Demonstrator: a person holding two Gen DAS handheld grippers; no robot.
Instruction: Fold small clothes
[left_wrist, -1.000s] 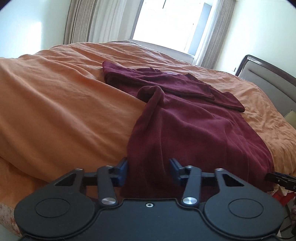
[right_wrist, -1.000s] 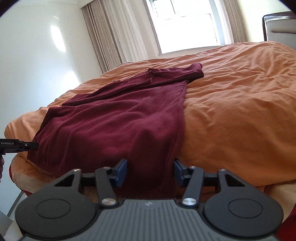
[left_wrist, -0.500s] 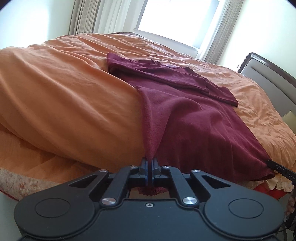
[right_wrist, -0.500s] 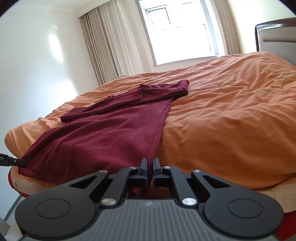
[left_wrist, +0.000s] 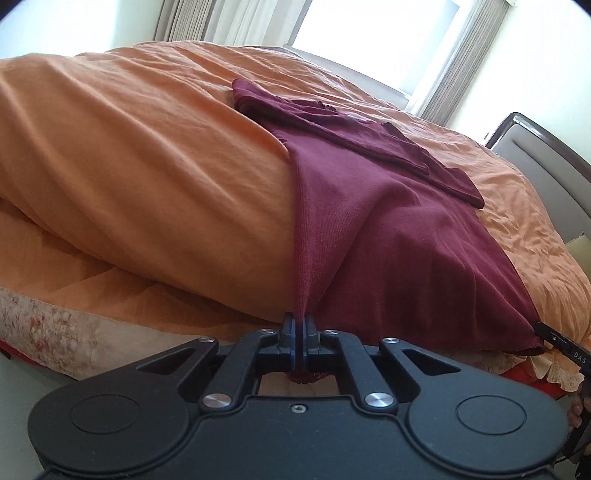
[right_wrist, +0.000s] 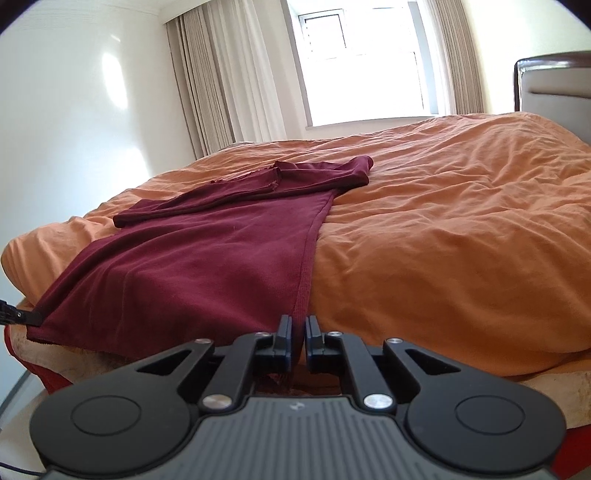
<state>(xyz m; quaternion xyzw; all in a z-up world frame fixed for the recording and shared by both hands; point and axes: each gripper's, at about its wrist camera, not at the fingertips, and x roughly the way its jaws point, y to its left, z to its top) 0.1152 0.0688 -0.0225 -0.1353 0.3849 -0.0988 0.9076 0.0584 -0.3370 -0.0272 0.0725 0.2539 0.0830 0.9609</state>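
Since a second ago our left gripper (left_wrist: 299, 325) and right gripper (right_wrist: 299, 326) have clamped the near hem corners of the maroon knit garment (left_wrist: 388, 221), now stretched taut across the orange duvet (left_wrist: 129, 155).

A plain dark maroon garment (left_wrist: 388, 221) lay across a solid orange duvet (left_wrist: 129, 155). Beneath the duvet's near edge ran a beige band with a faded reddish floral pattern (left_wrist: 55, 328) — red below it. The grippers were black — the far curtains (right_wrist: 229, 81) beige.
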